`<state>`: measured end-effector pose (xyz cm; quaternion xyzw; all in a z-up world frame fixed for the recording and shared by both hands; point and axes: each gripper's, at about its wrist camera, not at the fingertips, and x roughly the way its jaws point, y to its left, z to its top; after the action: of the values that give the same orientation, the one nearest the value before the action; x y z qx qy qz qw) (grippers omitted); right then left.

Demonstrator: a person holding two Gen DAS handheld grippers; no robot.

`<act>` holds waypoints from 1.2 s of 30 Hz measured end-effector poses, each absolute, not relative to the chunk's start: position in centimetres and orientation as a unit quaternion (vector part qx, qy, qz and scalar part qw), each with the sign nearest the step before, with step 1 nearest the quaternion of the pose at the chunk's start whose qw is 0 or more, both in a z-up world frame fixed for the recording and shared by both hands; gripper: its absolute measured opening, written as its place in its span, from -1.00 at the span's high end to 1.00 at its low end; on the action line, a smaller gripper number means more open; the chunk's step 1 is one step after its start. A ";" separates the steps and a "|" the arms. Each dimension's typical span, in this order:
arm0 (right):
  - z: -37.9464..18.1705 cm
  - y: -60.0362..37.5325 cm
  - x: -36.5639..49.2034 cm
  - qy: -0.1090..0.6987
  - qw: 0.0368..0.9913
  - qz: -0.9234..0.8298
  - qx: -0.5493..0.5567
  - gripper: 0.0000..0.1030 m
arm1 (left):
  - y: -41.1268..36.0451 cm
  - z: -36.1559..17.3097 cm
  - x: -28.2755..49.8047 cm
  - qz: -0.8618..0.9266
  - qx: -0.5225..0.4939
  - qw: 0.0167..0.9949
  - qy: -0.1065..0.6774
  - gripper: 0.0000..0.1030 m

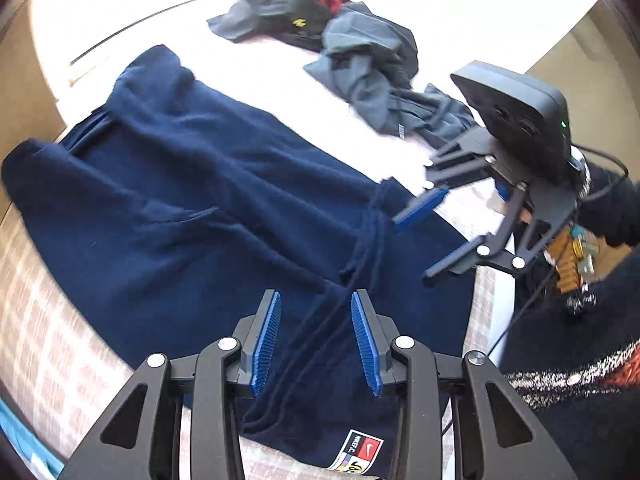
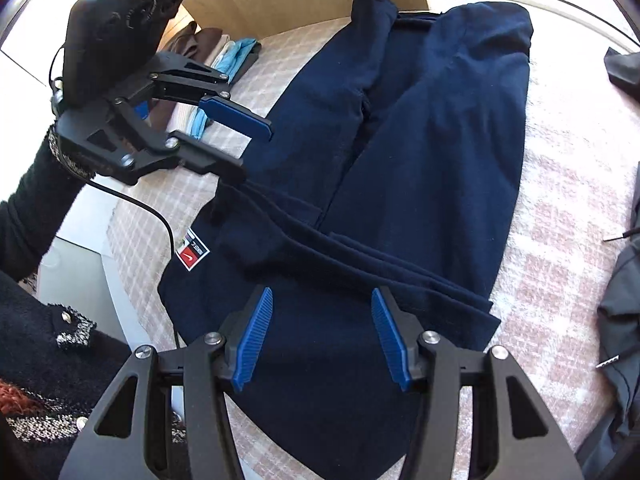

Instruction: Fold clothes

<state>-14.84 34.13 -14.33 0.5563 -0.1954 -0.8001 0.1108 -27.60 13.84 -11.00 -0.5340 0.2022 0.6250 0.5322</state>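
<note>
Surface: checked pink-and-white bed cover, bright window light along the top of the frame.
Garment: navy sweatpants lie flat, long axis running from the lower middle toward the upper left of the left wrist view.
Left tool: open, pads straddling a raised fold, nothing gripped.
Right tool: open too, hovering over the near end.
Nearer: honestly looks about equal.
Label: Nike swoosh patch, small text unreadable.
Extras: grey clothes heap, folded stack.

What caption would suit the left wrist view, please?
Both open grippers, left gripper and right gripper, hover over navy trousers spread on the bed.
</note>
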 end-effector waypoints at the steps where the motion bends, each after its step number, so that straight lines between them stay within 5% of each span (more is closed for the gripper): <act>1: -14.6 34.3 -14.8 -0.200 0.109 -0.796 0.561 0.00 | 15.3 -11.4 -27.5 0.610 -0.533 0.544 0.218 0.29; 11: -14.8 35.6 -11.9 -0.229 0.079 -0.793 0.559 0.00 | 21.7 -14.2 -26.9 0.486 -0.555 0.603 0.304 0.24; 16: -15.9 35.2 -11.8 -0.221 0.062 -0.791 0.567 0.00 | 20.5 -13.2 -26.4 0.483 -0.566 0.598 0.296 0.64; 24: -15.5 35.0 -12.2 -0.207 0.045 -0.803 0.558 0.00 | 17.9 -11.4 -26.5 0.517 -0.577 0.561 0.292 0.55; 36: -15.5 32.3 -16.6 -0.220 0.129 -0.792 0.554 0.02 | 6.1 -11.2 -25.0 0.644 -0.604 0.453 0.123 0.44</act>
<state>-16.57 32.31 -15.50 0.5540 -0.2198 -0.7925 0.1294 -25.05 6.12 -11.24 -0.6042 0.1230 0.6439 0.4531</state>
